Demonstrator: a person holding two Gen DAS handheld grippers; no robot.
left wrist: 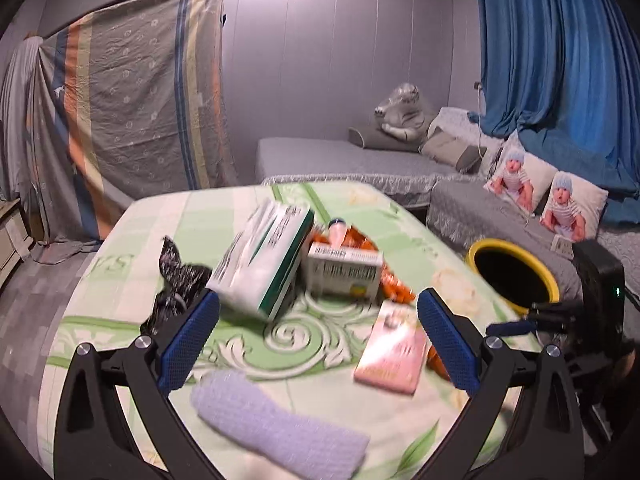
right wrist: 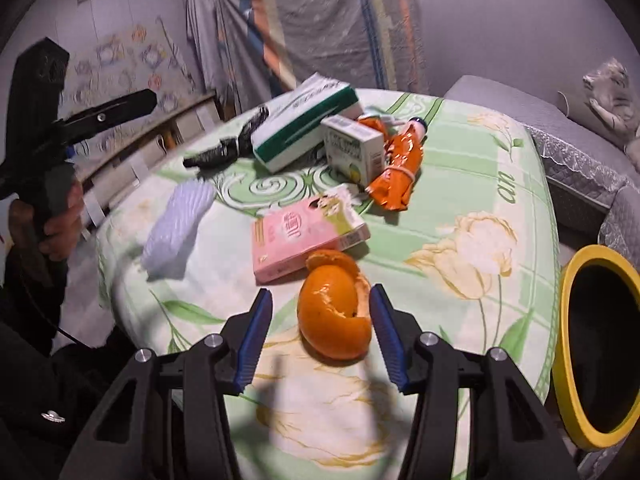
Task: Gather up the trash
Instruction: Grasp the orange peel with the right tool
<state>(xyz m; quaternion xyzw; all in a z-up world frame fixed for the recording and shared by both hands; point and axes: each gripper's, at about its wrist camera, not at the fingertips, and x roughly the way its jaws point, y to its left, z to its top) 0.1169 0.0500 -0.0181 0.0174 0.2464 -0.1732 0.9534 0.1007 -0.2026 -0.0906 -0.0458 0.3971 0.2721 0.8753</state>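
Trash lies on a table under a green floral cloth (right wrist: 460, 208). An orange peel (right wrist: 334, 312) sits on the cloth between the fingers of my right gripper (right wrist: 320, 292), which is open; the left pad stands clear of the peel. Behind it lie a pink box (right wrist: 296, 236), a white foam net (right wrist: 176, 228), a green-and-white tissue box (right wrist: 304, 128), a small white box (right wrist: 352, 146), an orange wrapper (right wrist: 400, 168) and a black wrapper (right wrist: 224, 150). My left gripper (left wrist: 320, 298) hangs wide open and empty above the cloth, short of the tissue box (left wrist: 264, 260) and pink box (left wrist: 394, 354).
A black bin with a yellow rim (right wrist: 568, 320) stands at the table's right edge, also in the left wrist view as the bin (left wrist: 476, 248). A grey sofa (left wrist: 340, 160) with cushions and a blue curtain (left wrist: 560, 60) lie beyond. A person's hand (right wrist: 60, 220) holds the left gripper.
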